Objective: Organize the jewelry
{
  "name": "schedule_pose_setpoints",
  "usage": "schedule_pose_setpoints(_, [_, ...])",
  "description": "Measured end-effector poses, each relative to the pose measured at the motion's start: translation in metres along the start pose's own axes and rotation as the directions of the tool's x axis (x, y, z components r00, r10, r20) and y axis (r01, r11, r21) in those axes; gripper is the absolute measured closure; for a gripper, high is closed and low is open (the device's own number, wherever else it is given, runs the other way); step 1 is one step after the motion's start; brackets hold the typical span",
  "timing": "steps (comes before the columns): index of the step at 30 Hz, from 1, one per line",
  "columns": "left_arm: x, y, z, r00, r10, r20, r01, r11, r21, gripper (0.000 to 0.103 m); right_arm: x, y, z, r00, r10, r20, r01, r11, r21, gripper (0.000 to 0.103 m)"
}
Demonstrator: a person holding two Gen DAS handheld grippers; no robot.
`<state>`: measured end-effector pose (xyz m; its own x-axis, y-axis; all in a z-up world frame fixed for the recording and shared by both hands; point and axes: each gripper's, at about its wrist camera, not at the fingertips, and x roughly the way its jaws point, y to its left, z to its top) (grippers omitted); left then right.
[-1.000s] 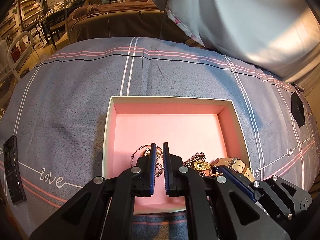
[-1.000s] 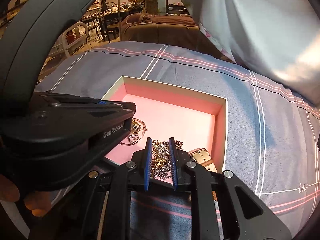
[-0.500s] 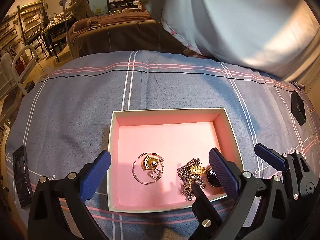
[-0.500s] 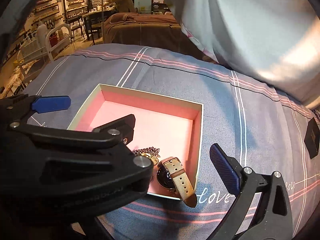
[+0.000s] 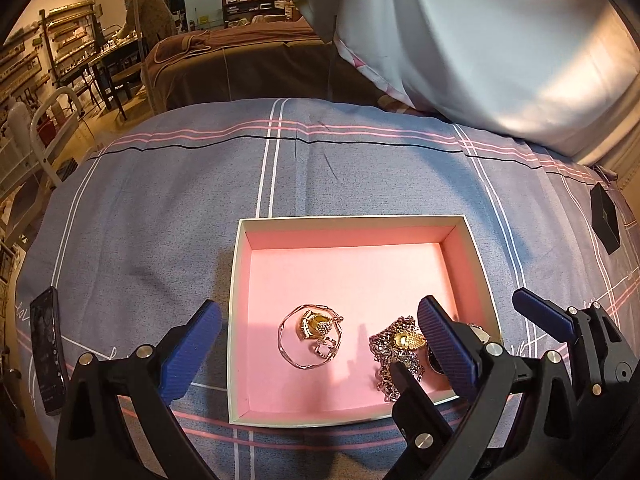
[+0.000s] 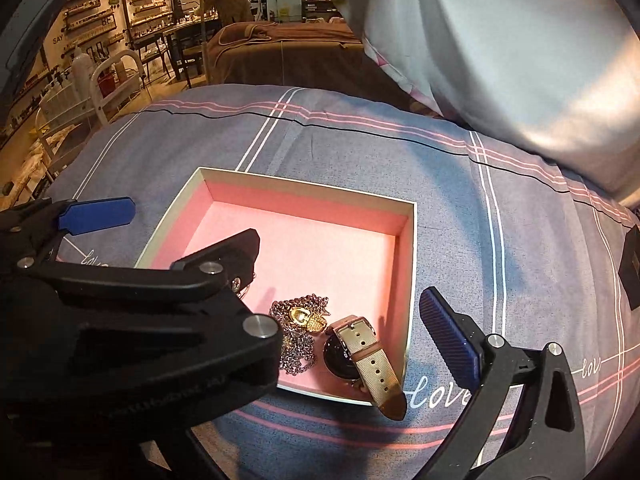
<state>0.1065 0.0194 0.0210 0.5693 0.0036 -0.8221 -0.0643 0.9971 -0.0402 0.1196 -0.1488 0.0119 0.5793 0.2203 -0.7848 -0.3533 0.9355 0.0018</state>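
A pink-lined open box [image 5: 360, 224] [image 6: 304, 190] lies on the grey plaid bedspread. Inside lie a thin gold bangle with gold pieces [image 5: 311, 340], a chain necklace with a gold pendant [image 5: 394, 346] [image 6: 298, 322], and a watch with a tan strap [image 6: 366, 354], its strap end hanging over the near rim. My left gripper [image 5: 320, 346] is open and empty above the box's near edge. My right gripper is open and empty to its right; its right fingertip [image 6: 446, 332] shows, and the left gripper's body hides its other finger.
A dark phone [image 5: 48, 346] lies on the bedspread at the left. A small black box [image 5: 605, 216] [image 6: 630, 268] sits at the right. A white pillow [image 5: 480, 40] rises behind. A brown bed and shelves stand far back.
Both grippers were shut low over the jewelry in the box one second ago. Both have opened and pulled back, leaving the bangle, necklace and watch lying in the box.
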Motion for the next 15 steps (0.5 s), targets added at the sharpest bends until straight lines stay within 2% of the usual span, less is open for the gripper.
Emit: schedule_pose_setpoints(15, [0.0077, 0.0036, 0.0003, 1.0, 0.002, -0.015, -0.002, 1.0, -0.008, 0.006, 0.0004, 0.0023, 0.0034, 1.0, -0.003, 0.004, 0.003, 1.0, -0.005, 0.006])
